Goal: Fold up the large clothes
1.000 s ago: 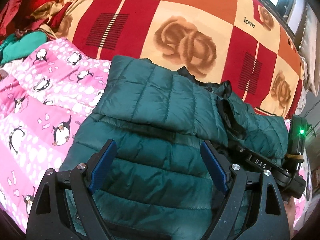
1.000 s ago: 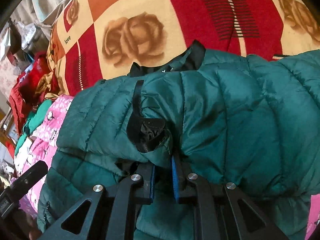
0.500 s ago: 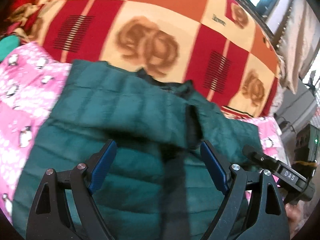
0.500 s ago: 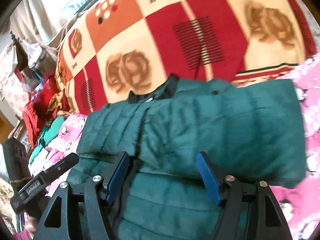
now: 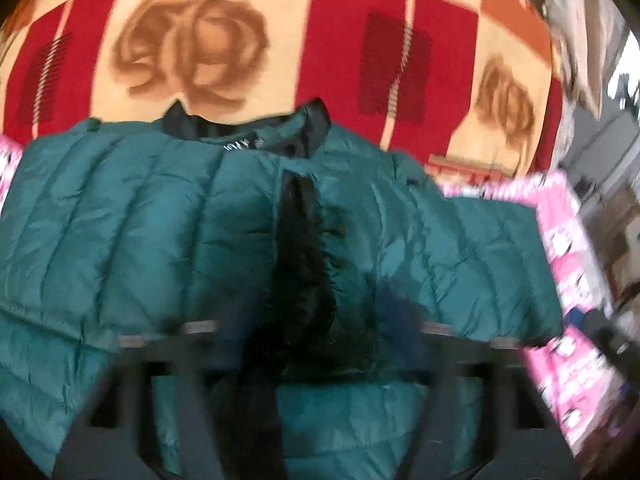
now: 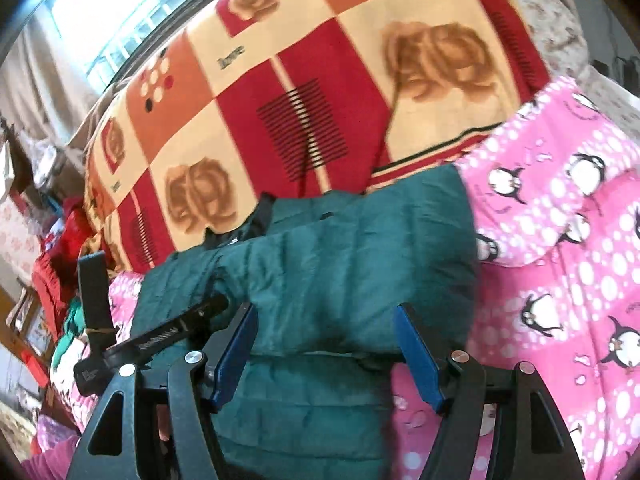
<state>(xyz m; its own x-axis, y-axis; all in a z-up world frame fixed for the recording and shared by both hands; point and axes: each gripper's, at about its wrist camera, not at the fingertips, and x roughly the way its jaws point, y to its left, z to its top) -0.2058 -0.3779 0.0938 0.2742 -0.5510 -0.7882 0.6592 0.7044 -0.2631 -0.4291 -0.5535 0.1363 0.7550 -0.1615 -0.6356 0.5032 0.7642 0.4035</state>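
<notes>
A dark green quilted jacket lies on the bed with both sleeves folded across its chest and its black collar at the far side. A black cuff sits in the middle. My left gripper is blurred by motion just in front of that cuff. Its jaws are closing but still stand apart, with the cuff and green cloth between them. In the right wrist view my right gripper is open over the near edge of the folded sleeve, holding nothing. The left gripper's black body shows at its left.
A red, orange and cream blanket with rose prints rises behind the jacket. The pink penguin sheet covers the bed around it. Red and green clothes are piled at the far left, below a bright window.
My right gripper let go of the black cuff, opened, and drew back and up. My left gripper swung right across the jacket to the cuff, and its jaws started to come together.
</notes>
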